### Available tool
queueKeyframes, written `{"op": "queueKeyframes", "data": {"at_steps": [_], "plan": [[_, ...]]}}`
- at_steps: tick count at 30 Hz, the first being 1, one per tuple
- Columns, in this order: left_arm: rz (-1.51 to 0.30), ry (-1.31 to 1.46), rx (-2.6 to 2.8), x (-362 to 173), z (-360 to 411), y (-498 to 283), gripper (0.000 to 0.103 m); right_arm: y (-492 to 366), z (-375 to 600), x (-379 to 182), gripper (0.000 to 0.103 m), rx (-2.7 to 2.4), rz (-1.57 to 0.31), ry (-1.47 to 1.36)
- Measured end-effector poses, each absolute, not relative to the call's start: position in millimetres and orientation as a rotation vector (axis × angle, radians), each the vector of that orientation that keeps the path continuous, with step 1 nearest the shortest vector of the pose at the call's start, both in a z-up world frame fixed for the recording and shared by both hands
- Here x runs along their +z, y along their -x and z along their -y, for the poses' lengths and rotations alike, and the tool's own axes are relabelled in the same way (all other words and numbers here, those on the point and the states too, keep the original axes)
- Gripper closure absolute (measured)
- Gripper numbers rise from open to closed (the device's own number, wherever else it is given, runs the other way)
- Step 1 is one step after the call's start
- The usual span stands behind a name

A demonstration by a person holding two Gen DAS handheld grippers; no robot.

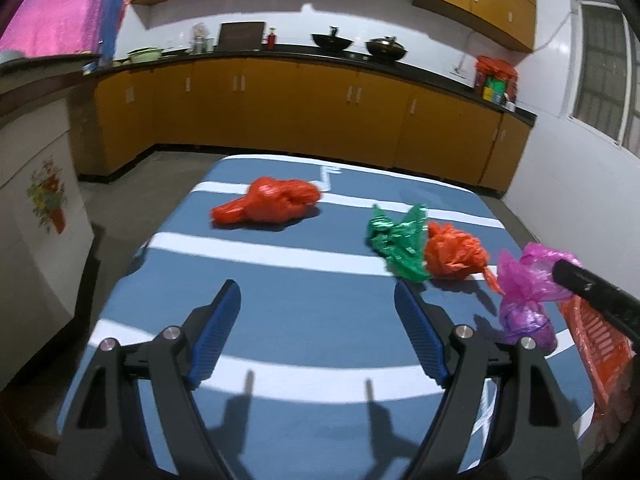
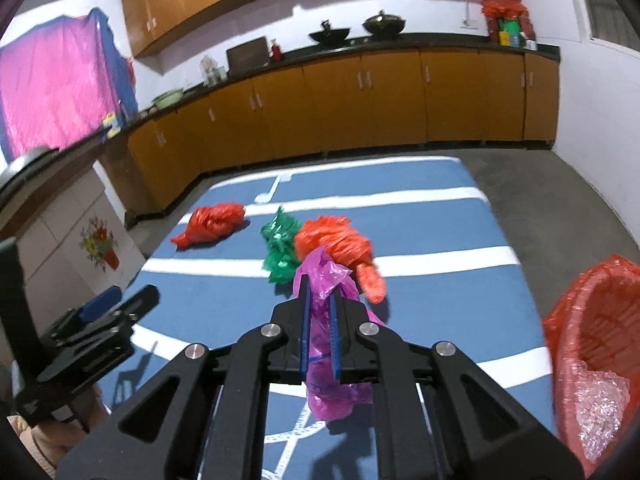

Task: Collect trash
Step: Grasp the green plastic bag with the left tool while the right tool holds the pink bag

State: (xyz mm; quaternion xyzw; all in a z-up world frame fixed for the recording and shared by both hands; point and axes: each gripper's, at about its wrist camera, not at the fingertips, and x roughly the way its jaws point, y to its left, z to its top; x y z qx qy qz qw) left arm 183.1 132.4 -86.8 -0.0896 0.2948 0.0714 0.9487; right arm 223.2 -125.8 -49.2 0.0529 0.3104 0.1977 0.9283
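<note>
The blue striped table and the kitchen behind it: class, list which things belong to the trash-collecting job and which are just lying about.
Belong to the job:
- pink bag, clamped in the right gripper
- red bag
- green bag
- orange bag
- red bin
- left gripper, jaws open, empty

Just lying about:
- two woks
- red bottle
- green basin

Four crumpled bags are spread on the table (image 1: 280, 320): one bag (image 1: 266, 200) toward its far edge, the basket (image 2: 592, 344) at its right edge.
</note>
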Motion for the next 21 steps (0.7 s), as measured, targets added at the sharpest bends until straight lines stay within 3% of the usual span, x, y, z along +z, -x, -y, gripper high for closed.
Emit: {"op": "queueKeyframes", "data": {"at_steps": [2,10,18,21], "plan": [[-0.606,0.173,0.118,-85.8,-123.2,-198.2,0.026,-225.0,136.5,-46.5,0.094,0.372,-0.619,-0.123],[-0.721,0.188,0.013,-104.5,-91.1,-265.9,0.051,-241.2,170.2,-49.9,0.094,0.269,-0.609,-0.166],[-0.836,0.269,-0.018,-131.4,-87.0,-303.0,0.063,-250.6,180.5,-58.5,0.094,0.241,-0.621,-0.177],[-0.851,0.268,-0.028,-134.6,-84.9,-309.6,0.076,-249.6,180.6,-60.6,0.094,0.237,-0.623,-0.181]]}}
